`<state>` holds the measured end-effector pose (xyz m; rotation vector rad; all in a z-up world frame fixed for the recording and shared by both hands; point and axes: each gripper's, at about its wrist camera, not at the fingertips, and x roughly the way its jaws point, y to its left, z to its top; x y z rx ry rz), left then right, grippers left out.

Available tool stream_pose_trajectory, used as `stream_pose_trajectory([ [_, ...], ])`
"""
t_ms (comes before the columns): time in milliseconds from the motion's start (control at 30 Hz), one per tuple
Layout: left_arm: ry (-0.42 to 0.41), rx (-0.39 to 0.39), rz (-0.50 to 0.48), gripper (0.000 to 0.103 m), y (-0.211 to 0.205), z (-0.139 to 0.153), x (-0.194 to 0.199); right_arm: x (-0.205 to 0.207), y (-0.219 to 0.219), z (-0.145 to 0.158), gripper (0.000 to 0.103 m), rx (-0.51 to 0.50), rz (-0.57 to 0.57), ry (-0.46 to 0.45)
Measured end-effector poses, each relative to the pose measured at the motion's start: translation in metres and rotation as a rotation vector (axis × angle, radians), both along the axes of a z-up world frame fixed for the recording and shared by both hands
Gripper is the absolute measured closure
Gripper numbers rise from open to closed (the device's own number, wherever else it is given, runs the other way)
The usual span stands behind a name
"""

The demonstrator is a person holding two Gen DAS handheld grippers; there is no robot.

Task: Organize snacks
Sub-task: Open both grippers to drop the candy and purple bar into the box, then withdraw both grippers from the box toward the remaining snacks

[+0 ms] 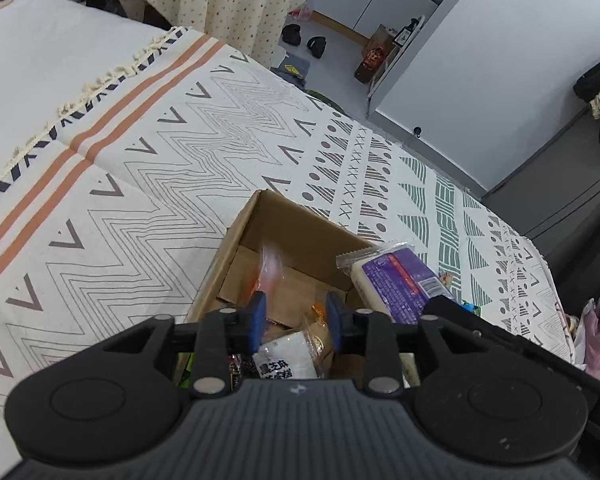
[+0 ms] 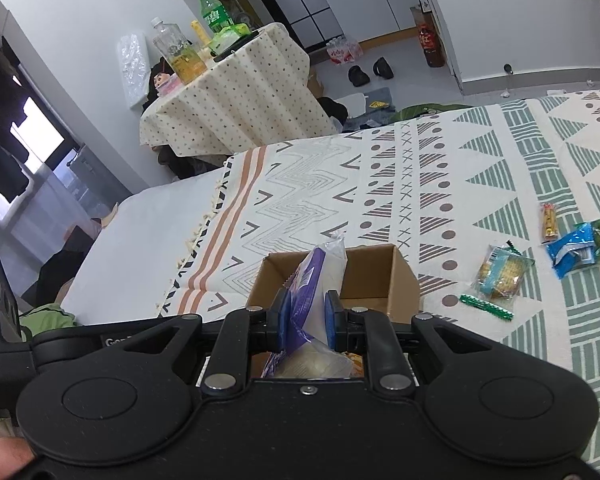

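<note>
Carrying a purple-and-white snack packet [image 2: 320,280] to the cardboard box [image 2: 396,280] on the bed.
Right gripper [image 2: 309,316] fingers pinch the packet above the box; left gripper [image 1: 296,316] fingers are spread, empty; release into the box judged next.

Above the cardboard box [image 1: 300,236], a small packet [image 1: 269,268] is smeared by motion blur, so its print cannot be read. The box's near part is hidden behind the left tool [image 1: 296,316]. The lower end of the purple-and-white packet [image 2: 320,276] is covered by the right tool [image 2: 308,316].
</note>
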<state>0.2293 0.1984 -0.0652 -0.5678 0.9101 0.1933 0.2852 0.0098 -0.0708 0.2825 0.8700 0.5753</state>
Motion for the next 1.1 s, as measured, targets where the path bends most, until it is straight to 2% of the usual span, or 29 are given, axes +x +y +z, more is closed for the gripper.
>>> stream_pose_trajectory([
  [67, -0.006, 0.008, 0.010, 0.055, 0.003, 0.002, -0.002, 0.001, 0.004, -0.001, 0.085, 0.007, 0.003, 0.007],
  [133, -0.009, 0.020, 0.024, 0.051, 0.006, 0.004, -0.003, 0.002, 0.008, -0.001, 0.084, 0.032, 0.016, 0.010],
  [167, -0.009, 0.021, 0.032, 0.050, 0.008, 0.005, -0.005, 0.002, 0.011, 0.000, 0.078, 0.053, 0.035, 0.014],
  [200, -0.007, 0.019, 0.040, 0.050, 0.010, 0.005, -0.006, 0.001, 0.013, 0.001, 0.076, 0.071, 0.049, 0.021],
  [267, -0.001, 0.020, 0.055, 0.048, 0.012, 0.007, -0.008, -0.001, 0.014, 0.004, 0.056, 0.078, 0.053, 0.022],
  [400, 0.001, 0.040, 0.078, 0.037, 0.013, 0.011, -0.015, -0.005, 0.004, 0.004, 0.052, 0.054, 0.025, 0.024],
  [467, -0.004, 0.055, 0.080, 0.032, 0.010, 0.014, -0.017, -0.007, -0.004, 0.004, 0.046, 0.044, 0.005, 0.025],
  [567, -0.006, 0.066, 0.080, 0.027, 0.003, 0.016, -0.020, -0.013, -0.015, 0.006, 0.031, 0.013, -0.023, 0.001],
  [667, -0.002, 0.063, 0.069, 0.020, -0.007, 0.016, -0.022, -0.018, -0.025, 0.008, 0.022, -0.003, -0.039, -0.005],
  [833, 0.017, 0.084, 0.039, 0.014, -0.028, 0.018, -0.026, -0.027, -0.042, 0.010, 0.014, -0.021, -0.064, -0.038],
  [967, 0.009, 0.092, 0.024, 0.014, -0.042, 0.020, -0.031, -0.032, -0.058, 0.009, 0.008, -0.030, -0.075, -0.044],
  [1100, 0.003, 0.101, 0.032, 0.009, -0.057, 0.022, -0.034, -0.037, -0.076, 0.007, 0.005, -0.036, -0.086, -0.057],
])
